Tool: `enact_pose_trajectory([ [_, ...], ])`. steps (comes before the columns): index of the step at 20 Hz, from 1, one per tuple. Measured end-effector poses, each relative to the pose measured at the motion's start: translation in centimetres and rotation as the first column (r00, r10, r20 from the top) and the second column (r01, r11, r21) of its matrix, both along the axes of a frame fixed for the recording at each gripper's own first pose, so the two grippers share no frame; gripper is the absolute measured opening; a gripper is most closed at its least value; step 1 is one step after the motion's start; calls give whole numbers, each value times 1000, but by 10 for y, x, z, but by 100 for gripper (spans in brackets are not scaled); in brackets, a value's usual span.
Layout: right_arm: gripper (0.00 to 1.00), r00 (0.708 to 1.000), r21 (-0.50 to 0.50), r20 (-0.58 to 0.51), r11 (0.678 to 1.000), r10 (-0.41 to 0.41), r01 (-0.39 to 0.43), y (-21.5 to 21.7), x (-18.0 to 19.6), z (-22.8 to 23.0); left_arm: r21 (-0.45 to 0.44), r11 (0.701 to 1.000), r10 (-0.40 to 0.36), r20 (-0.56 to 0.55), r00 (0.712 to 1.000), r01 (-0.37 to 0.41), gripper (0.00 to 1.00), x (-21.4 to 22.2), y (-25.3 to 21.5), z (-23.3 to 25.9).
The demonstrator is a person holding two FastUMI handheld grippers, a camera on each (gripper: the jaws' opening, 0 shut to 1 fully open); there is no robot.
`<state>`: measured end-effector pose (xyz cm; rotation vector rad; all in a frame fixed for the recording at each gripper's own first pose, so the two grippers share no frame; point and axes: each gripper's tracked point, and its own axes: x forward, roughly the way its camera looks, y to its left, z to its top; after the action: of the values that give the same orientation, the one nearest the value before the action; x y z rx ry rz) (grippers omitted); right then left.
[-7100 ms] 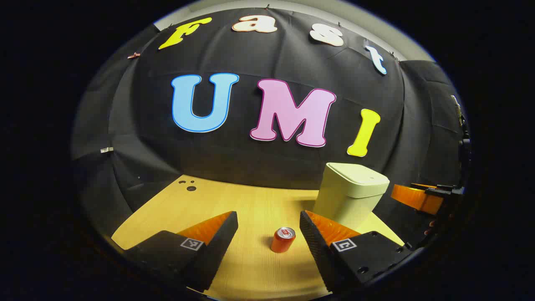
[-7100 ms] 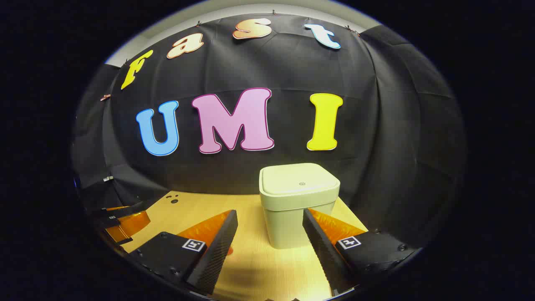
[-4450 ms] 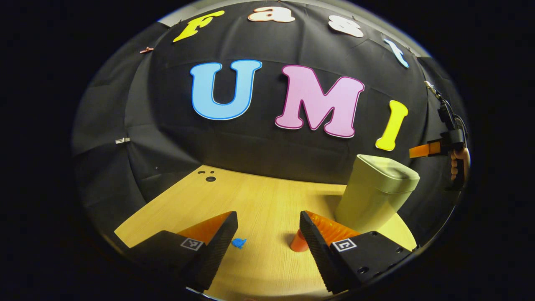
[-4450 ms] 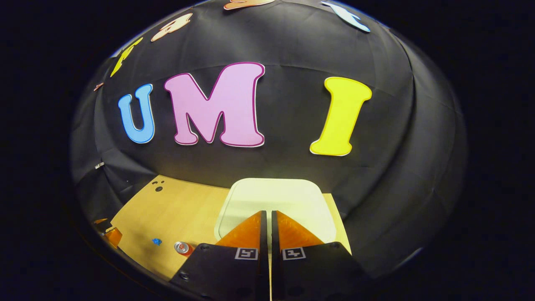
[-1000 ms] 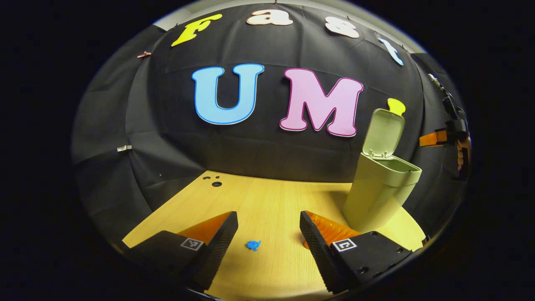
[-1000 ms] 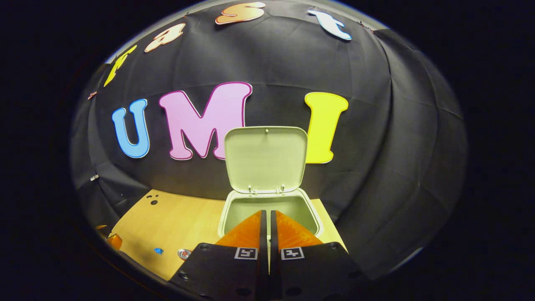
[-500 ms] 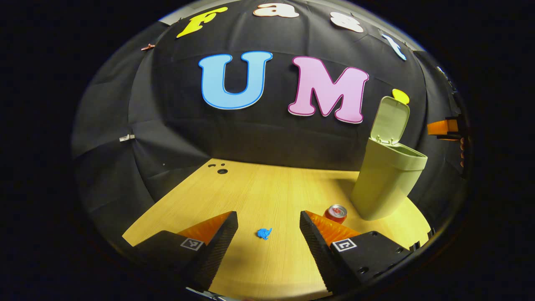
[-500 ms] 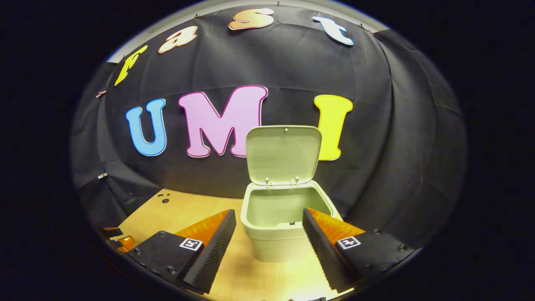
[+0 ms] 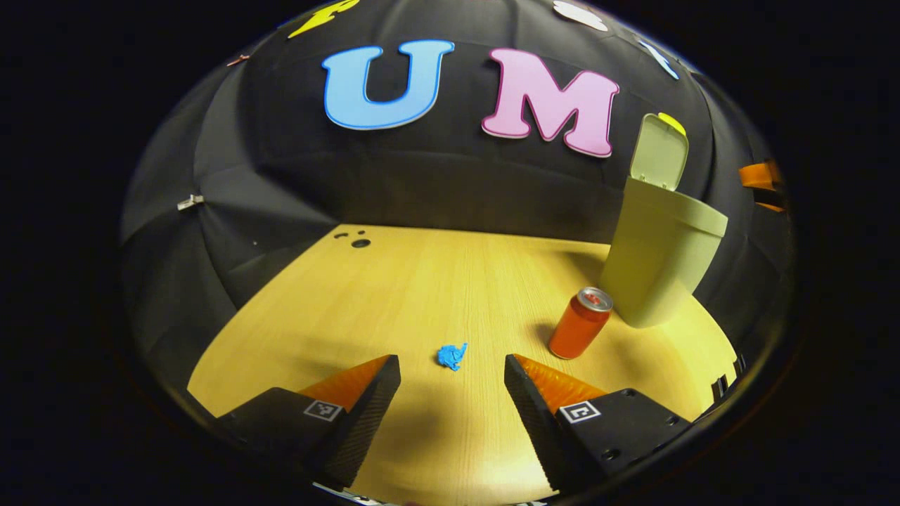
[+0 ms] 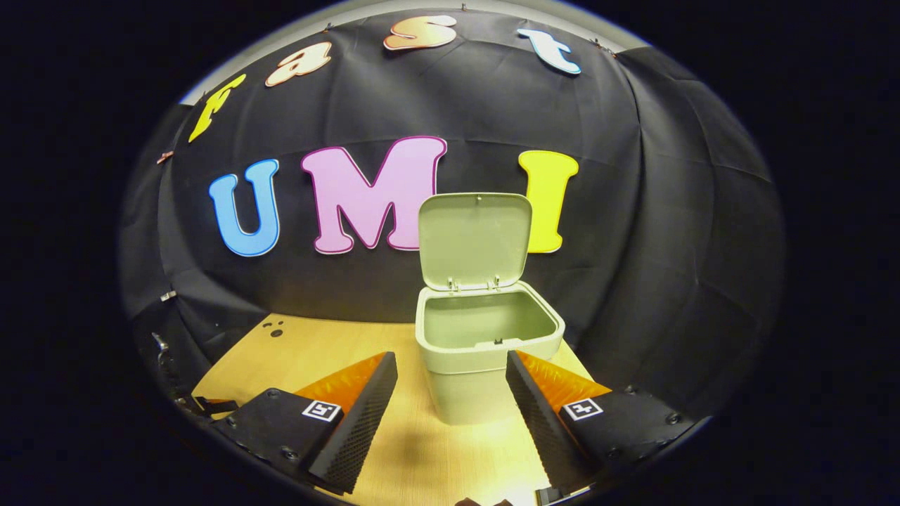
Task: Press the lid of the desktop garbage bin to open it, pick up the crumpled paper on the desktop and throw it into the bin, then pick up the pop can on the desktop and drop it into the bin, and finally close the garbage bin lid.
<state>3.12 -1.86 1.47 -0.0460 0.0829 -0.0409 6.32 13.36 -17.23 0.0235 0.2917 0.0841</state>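
A: Which of your grippers goes for the crumpled paper?

B: Your left gripper. In the left gripper view its fingers stand wide apart with nothing between them, and the small blue wad lies on the desktop straight ahead, just beyond the fingertips and about centred on the gap.

A: And your right gripper?

B: It is spread open too, holding nothing, and it faces the garbage bin head on. The lid stands upright at the back and the mouth is clear, so I judge the opening step done. The paper is nowhere ahead of that hand.

A: Does the wad have a long axis you must line up with?

B: None that can be made out; it is too small and bunched. Push forward and down so one finger passes each side of it, then close.

A: What sits near it?

B: The pop can stands upright ahead and to the right of the paper, well apart from it, just beside the bin's foot. Keep your right-hand finger short of the can
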Motion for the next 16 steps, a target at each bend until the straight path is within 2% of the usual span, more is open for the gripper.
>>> enact_pose_trajectory([
  [5, 98, 998, -56, -62, 998, 13, -17, 9, -16, -27, -12, 1000, -16, -74, 997, 15, 96, 51, 3, -30],
  [9, 98, 995, -59, -97, 998, 20, -26, 15, -19, -43, 33, 999, -26, -125, 992, 31, 96, 85, 4, -52],
  [12, 98, 992, -49, -122, 998, 23, -30, 16, -18, -53, 64, 998, -1, -169, 986, 12, 96, 99, 8, -68],
  [15, 98, 988, -60, -154, 998, 23, -33, 13, -15, -66, 56, 998, 25, -213, 977, -14, 92, 106, 13, -82],
  [16, 98, 986, -67, -165, 997, 23, -35, 11, -13, -70, 71, 997, 21, -193, 981, -7, 89, 109, 13, -80],
])
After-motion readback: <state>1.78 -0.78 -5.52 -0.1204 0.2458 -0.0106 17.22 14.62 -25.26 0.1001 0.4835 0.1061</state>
